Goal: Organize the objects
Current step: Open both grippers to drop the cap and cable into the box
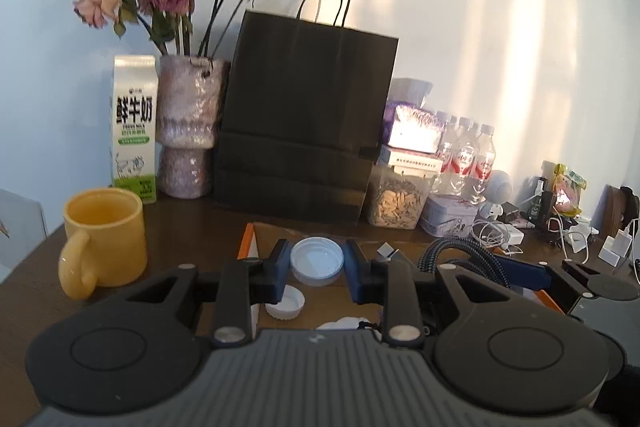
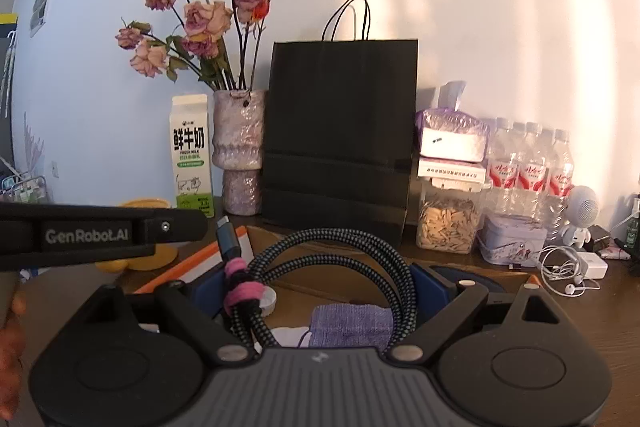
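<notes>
Both tongs carry items above an open cardboard box on a cluttered desk.

The dark wooden desk (image 1: pixel 184 219) runs along a pale wall, and a tall black paper bag (image 1: pixel 304 115) stands at its back, with a vase of dried roses (image 1: pixel 190 123) and a green-and-white milk carton (image 1: pixel 134 127) to the left of it and a pack of water bottles (image 1: pixel 466 155) to the right. A yellow mug (image 1: pixel 106 239) sits near the left edge. The cardboard box (image 1: pixel 320 303), orange on its rim, lies below both tools. The right tongs (image 2: pixel 320 287) are clenched on a coiled braided cable (image 2: pixel 340 267) bound with a pink strap, above the box. The left tongs (image 1: pixel 318 267) grip a white plastic lid (image 1: pixel 317 261) between their blue pads, held over the box, where a smaller white cap (image 1: pixel 285 305) lies.
</notes>
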The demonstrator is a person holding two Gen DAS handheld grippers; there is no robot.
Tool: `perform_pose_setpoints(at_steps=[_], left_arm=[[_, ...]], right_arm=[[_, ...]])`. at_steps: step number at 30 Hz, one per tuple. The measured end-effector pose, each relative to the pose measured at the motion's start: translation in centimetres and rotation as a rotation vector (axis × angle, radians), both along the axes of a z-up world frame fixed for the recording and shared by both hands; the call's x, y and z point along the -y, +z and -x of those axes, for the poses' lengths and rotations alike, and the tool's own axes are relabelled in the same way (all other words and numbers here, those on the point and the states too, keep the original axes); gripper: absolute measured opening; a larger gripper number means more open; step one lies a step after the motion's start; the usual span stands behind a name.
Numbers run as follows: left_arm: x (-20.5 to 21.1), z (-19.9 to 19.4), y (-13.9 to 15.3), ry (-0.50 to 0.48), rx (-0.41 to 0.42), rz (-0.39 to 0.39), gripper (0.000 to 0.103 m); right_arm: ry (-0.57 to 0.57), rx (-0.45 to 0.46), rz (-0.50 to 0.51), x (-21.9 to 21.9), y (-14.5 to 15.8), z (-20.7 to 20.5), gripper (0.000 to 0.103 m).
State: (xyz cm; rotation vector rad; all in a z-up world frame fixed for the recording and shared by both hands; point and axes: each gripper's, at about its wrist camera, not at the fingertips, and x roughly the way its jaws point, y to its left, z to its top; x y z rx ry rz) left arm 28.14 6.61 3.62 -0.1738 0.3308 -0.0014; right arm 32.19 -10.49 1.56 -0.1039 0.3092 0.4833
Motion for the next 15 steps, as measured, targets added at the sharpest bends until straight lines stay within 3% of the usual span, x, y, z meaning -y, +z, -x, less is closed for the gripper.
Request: perform_pose_setpoints(at_steps=[7, 8, 9, 10, 11, 15], left_arm=[[0.2, -0.9, -1.0, -0.023, -0.04, -0.01, 0.032], [0.2, -0.9, -0.9, -0.019, -0.04, -0.014, 0.046], [0.2, -0.9, -1.0, -0.014, -0.043, -0.02, 0.071], [0.3, -0.8, -1.0, 0.004, -0.044, -0.027, 0.082], [0.3, -0.7, -1.0, 0.03, -0.039, -0.04, 0.1], [0.2, -0.4, -0.8, 0.052, -0.022, -0.045, 0.103]], right_arm=[[0.01, -0.03, 0.015, -0.1, -0.8, -1.0, 0.094], [0.013, -0.032, 0.013, -0.1, -0.9, -1.0, 0.094], [0.015, -0.032, 0.014, 0.0, -1.0, -1.0, 0.095], [0.013, -0.032, 0.017, 0.0, -1.0, -1.0, 0.101], [0.005, -0.032, 0.021, -0.1, -1.1, -1.0, 0.103], [0.006, -0.027, 0.023, -0.1, -1.1, -0.8, 0.103]])
